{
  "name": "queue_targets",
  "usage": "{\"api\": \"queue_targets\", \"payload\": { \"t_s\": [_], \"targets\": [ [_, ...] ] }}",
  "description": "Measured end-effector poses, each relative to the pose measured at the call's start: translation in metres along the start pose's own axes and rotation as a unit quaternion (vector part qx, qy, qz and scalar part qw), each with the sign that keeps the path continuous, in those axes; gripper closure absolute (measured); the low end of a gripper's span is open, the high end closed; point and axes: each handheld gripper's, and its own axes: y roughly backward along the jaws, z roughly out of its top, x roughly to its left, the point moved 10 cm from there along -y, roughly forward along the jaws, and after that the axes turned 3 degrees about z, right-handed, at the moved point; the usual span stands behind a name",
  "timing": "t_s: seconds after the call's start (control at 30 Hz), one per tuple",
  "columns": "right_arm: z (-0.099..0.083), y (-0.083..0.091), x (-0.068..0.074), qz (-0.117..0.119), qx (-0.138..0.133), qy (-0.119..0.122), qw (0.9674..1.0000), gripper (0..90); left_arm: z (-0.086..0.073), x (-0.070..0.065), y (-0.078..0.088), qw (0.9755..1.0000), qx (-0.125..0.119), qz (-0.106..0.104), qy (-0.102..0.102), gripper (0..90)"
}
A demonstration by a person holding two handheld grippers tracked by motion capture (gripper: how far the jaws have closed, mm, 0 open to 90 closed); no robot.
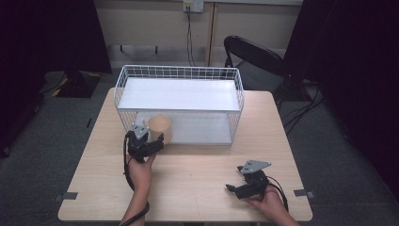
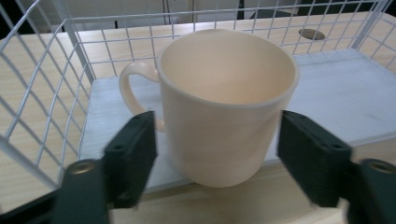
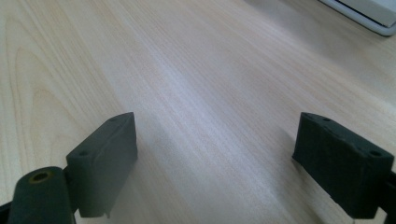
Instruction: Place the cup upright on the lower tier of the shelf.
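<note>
We see the cream mug upright at the front edge of the wire basket's lower shelf, dead ahead at twelve o'clock between the left gripper's wide, untouching jaws, handle toward ten o'clock, while the right gripper gapes empty over the tabletop.
</note>
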Motion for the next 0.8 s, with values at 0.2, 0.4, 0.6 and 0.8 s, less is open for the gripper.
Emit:
{"api": "queue_targets", "payload": {
  "t_s": [0.2, 0.4, 0.6, 0.8],
  "targets": [
    [0.000, 0.000, 0.000, 0.000, 0.000, 0.000, 1.0000, 12.6, -0.001, -0.004, -0.007, 1.0000, 0.002, -0.004, -0.007, 40.1],
    [0.000, 0.000, 0.000, 0.000, 0.000, 0.000, 1.0000, 12.6, -0.001, -0.004, -0.014, 1.0000, 0.002, -0.003, 0.005, 49.2],
    [0.000, 0.000, 0.000, 0.000, 0.000, 0.000, 1.0000, 12.6, 0.002, -0.003, -0.017, 1.0000, 0.003, 0.002, 0.003, 56.2],
    [0.000, 0.000, 0.000, 0.000, 0.000, 0.000, 1.0000, 12.6, 0.001, -0.003, -0.022, 1.0000, 0.006, 0.005, 0.003, 57.0]
  ]
}}
